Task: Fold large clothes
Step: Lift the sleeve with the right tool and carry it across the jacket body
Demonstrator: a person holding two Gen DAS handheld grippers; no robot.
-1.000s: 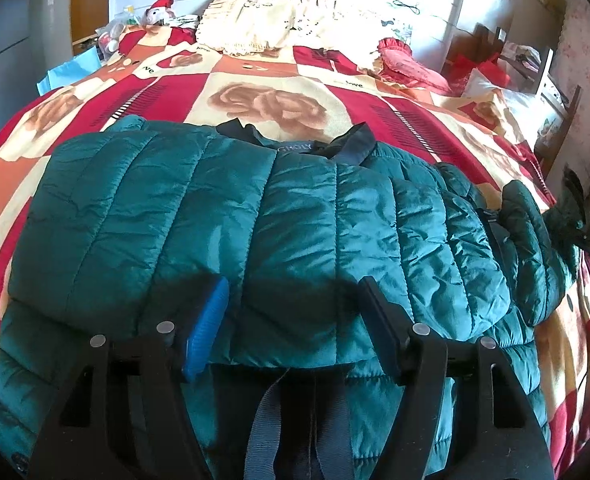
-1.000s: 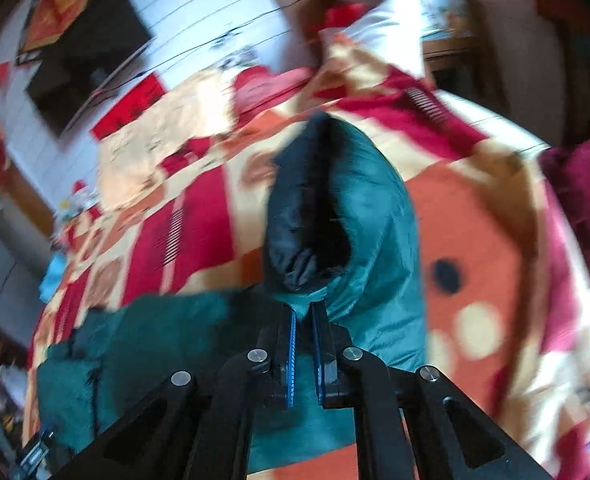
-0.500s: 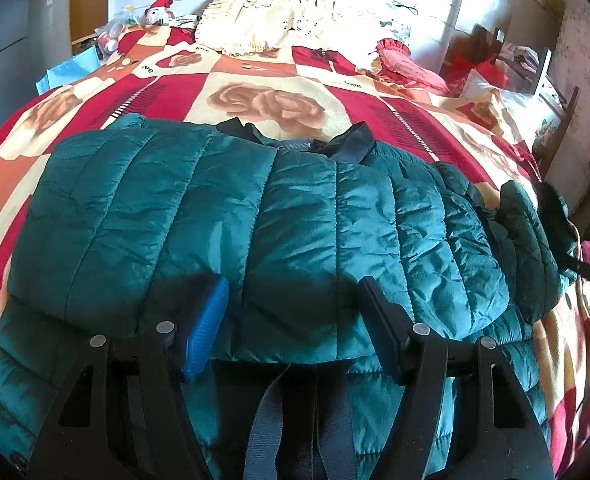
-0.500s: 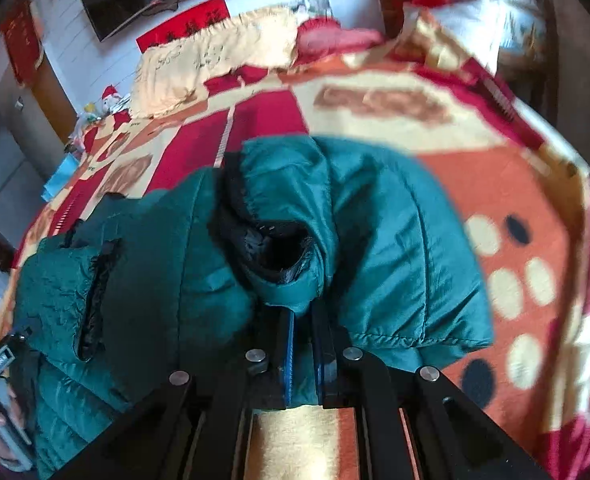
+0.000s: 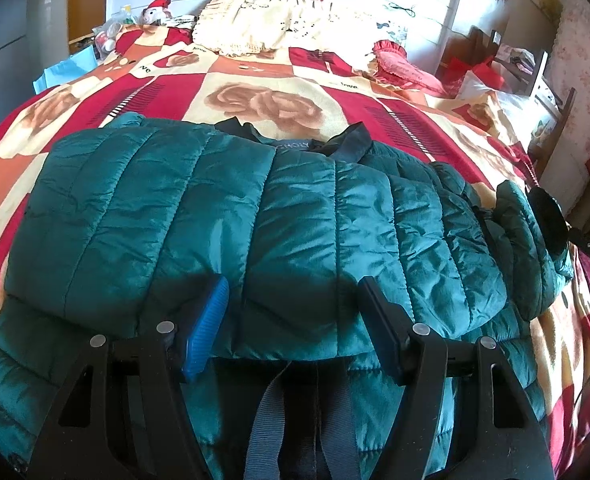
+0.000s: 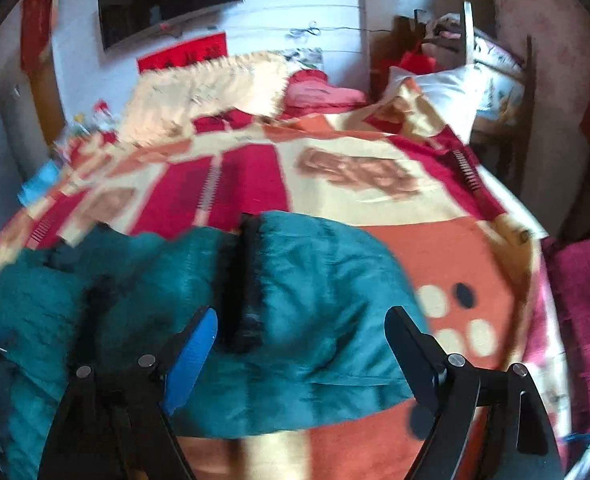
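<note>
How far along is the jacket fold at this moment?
Partly done. The teal puffer jacket lies on the bed with one panel already laid over its body, and its right sleeve is folded inward. Nothing is in hand: left gripper and right gripper are both open. Final folds remain.

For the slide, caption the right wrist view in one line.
Open right gripper over the teal puffer jacket's sleeve, which lies on the red-and-orange patterned blanket.
</note>
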